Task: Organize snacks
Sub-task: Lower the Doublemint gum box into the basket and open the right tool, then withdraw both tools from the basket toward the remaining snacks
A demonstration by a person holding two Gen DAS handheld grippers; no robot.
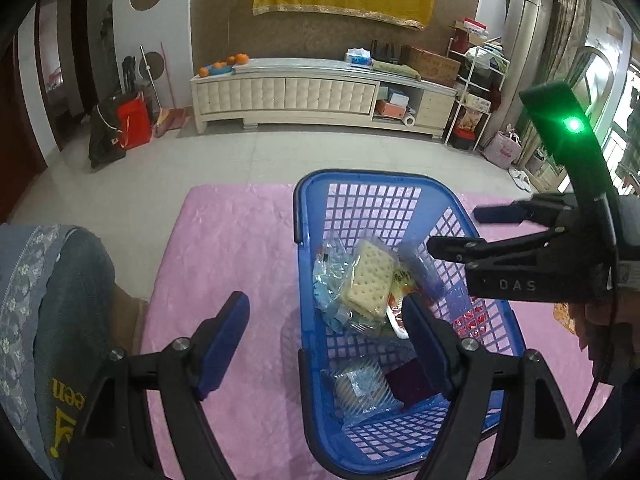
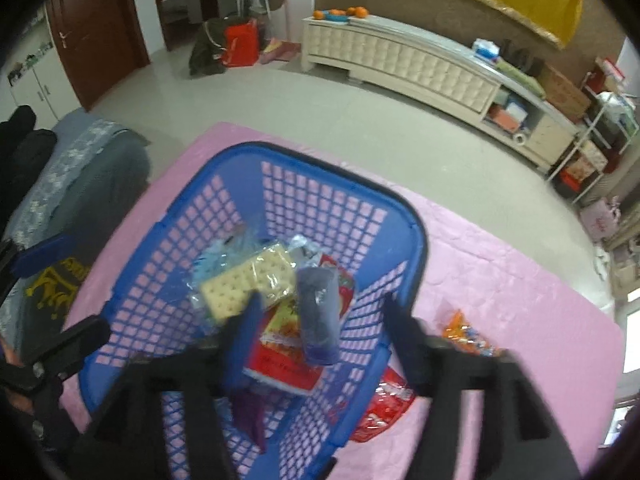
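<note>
Both the left gripper (image 1: pixel 324 344) and right gripper (image 2: pixel 320 332) gape open over the basket (image 2: pixel 416 248); a blurred, perhaps falling blue packet (image 2: pixel 320 316) lies between the right fingers.

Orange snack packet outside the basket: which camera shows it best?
The right wrist view. There the orange packet lies on the pink mat right of the basket, partly behind the right gripper. The left wrist view shows only an orange sliver by the hand.
</note>
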